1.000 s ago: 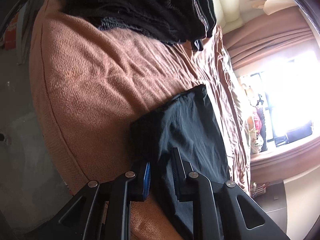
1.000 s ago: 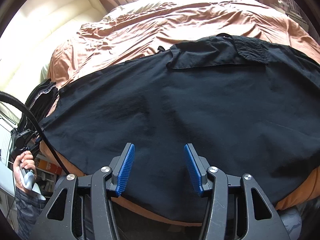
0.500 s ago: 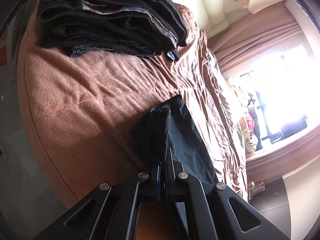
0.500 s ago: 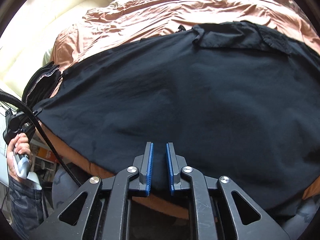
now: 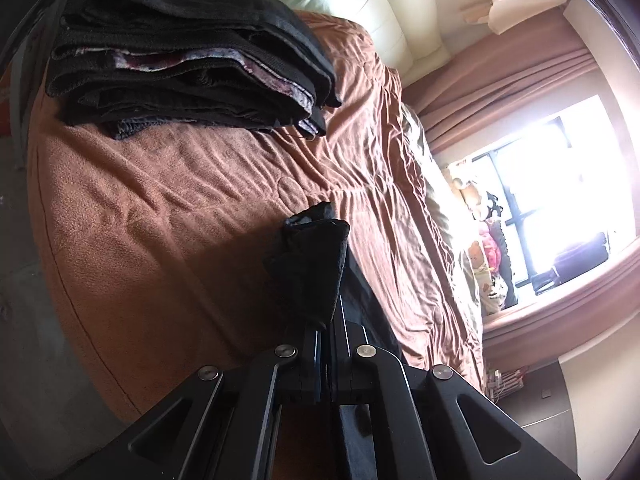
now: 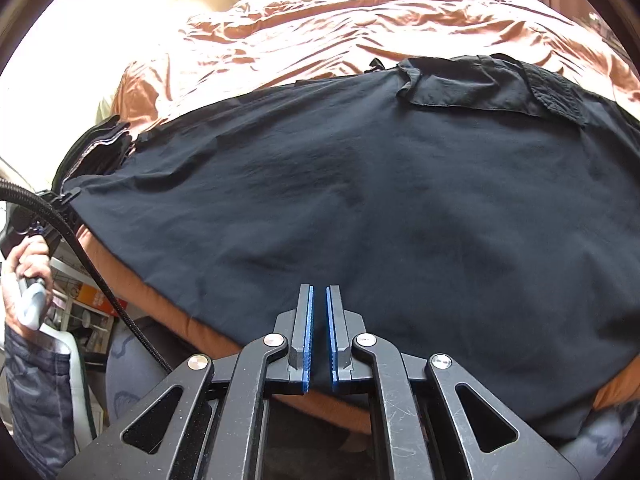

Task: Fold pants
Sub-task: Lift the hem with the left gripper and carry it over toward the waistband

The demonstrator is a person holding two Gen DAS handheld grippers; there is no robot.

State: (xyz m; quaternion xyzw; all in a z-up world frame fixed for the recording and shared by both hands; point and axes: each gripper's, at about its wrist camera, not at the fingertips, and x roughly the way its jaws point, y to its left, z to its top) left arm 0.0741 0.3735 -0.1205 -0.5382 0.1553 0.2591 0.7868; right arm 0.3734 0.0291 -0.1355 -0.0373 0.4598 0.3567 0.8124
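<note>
**Both tongs clamped on the pants**

Brown bedding covers the bed point(image 6: 320, 20), and the dark pants point(image 6: 360, 200) lie spread across its near edge. Left tongs point(image 5: 327, 336) grip a bunched end of the pants, raised off the bed. Right tongs point(image 6: 318, 320) are pinched onto the pants' near hem. Folded dark clothes point(image 5: 180, 60) are stacked near the headboard point(image 5: 396, 8).
</note>
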